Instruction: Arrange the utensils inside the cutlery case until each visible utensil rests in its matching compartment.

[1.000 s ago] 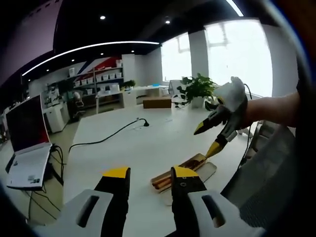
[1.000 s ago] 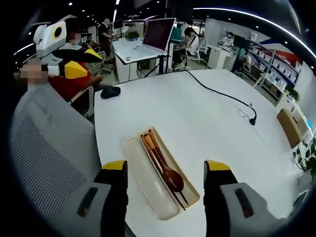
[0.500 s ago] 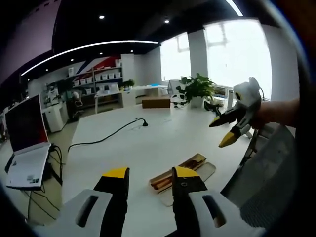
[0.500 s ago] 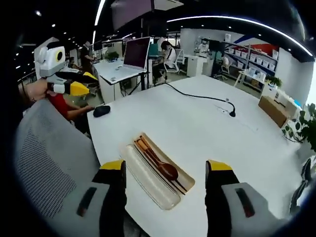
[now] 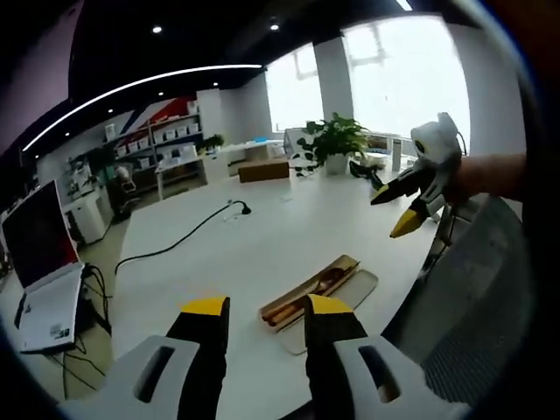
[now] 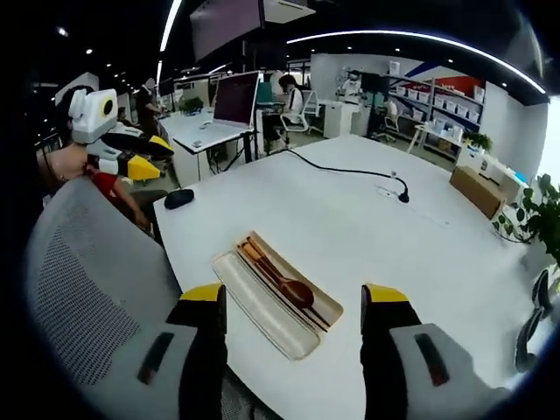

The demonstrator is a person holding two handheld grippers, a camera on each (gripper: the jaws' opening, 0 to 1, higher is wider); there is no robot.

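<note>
A tan cutlery case (image 6: 325,306) lies open near the white table's edge, holding a wooden spoon (image 6: 296,291) and dark chopsticks (image 6: 256,256) side by side. Its pale lid (image 6: 261,311) lies beside it, on the side nearer the edge. My right gripper (image 6: 294,294) hovers open above and short of the case, nothing between its jaws. My left gripper (image 5: 267,306) is open too, with the case (image 5: 293,297) and lid (image 5: 354,289) just beyond its tips. The right gripper (image 5: 395,210) hangs open in a hand at the right; the left gripper (image 6: 150,154) shows open at upper left.
A grey mesh chair back (image 6: 87,289) stands against the table edge by the case. A black cable with a small microphone (image 6: 402,197) crosses the table (image 6: 350,227). A dark mouse (image 6: 178,199) sits at the corner. A laptop (image 5: 44,262), a plant (image 5: 332,140) and a cardboard box (image 6: 477,188) stand farther off.
The right gripper has lifted away from the case's end and moved up and to the right in the left gripper view. Both cameras shifted slightly. The case and utensils have not moved.
</note>
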